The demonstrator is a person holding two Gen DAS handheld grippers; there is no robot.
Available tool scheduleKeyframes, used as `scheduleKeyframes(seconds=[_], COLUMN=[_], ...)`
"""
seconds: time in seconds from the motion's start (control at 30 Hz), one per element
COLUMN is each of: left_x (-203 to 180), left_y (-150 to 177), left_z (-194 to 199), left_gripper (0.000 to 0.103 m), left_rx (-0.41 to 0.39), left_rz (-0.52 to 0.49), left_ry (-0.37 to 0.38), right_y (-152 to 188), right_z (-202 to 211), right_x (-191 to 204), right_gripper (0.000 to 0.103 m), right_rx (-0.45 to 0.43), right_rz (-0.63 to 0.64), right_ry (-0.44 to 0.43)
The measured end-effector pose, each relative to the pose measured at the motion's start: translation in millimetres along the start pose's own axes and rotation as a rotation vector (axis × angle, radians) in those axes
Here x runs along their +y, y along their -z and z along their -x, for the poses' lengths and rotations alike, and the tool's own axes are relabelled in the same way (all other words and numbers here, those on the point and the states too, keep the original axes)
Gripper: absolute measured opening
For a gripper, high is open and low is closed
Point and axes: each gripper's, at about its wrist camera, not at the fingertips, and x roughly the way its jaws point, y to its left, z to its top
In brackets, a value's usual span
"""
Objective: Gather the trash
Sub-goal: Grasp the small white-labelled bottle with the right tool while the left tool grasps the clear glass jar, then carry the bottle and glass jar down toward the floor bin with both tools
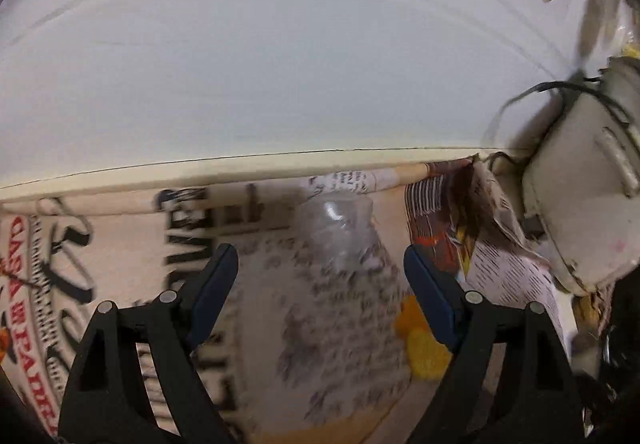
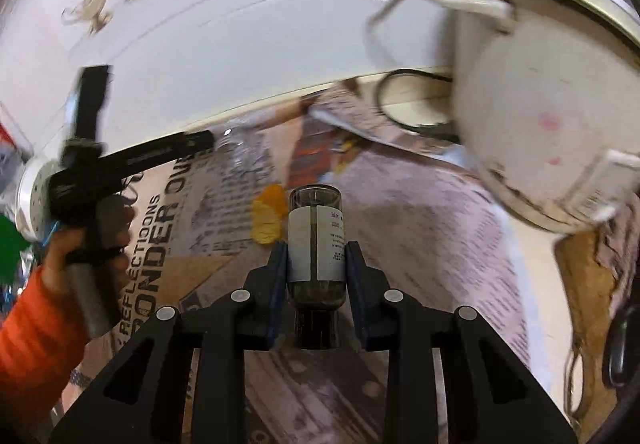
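The right gripper (image 2: 316,256) clamps a small dark glass bottle with a white label (image 2: 316,240) at lower centre, long axis running away up the frame, cap toward the camera; the left gripper (image 1: 320,280) gapes wide, empty, over newspaper (image 1: 332,324) below a blurred clear plastic bottle (image 1: 340,228).

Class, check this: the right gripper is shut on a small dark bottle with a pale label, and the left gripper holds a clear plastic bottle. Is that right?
Not quite. The left gripper is open and holds nothing; the left wrist view shows the clear plastic bottle lying on newspaper ahead. The right gripper does clamp the dark bottle.
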Motion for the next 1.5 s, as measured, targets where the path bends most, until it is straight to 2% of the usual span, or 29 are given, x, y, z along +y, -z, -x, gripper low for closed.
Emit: scheduleKeyframes(seconds=[0.23,0.27,0.3,0.37,0.57,0.73,1.03,1.23,1.5], left_x=[-17,-17,-17,-18,-23,-38,-72,-89,-91], left_y=[-11,-12,-12,-12,0,19,84,132,203], left_z=[-49,-52,-54,-56,-30,27,175,271,365], left_gripper=[0.085,0.082,0.074,0.062,0.061,0.061,0.061,0.061,0.061], left_rx=[0.031,0.029,0.020,0.025,0.015,-0.019,-0.126,-0.214,-0.301], left_rz=[-0.016,-0.015,-0.018,-0.028,-0.044,-0.077,-0.063,-0.017,0.010], left_ry=[-0.109,-0.115,-0.123,-0.112,-0.113,-0.126,-0.181,-0.187,-0.164], right_y=[11,12,14,16,19,18,27,43,85], right_z=[8,10,11,15,33,54,122,170,226], right_x=[-24,-27,-29,-32,-38,-40,-30,-14,24], right_gripper=[0.026,0.026,0.026,0.026,0.026,0.026,0.026,0.026,0.026], right_rx=[-0.009,-0.013,-0.015,-0.020,-0.031,-0.048,-0.099,-0.139,-0.198], right_rz=[-0.069,-0.073,-0.074,-0.075,-0.062,-0.020,0.145,0.211,0.254], right_ry=[0.027,0.029,0.034,0.039,0.024,-0.028,-0.169,-0.235,-0.290])
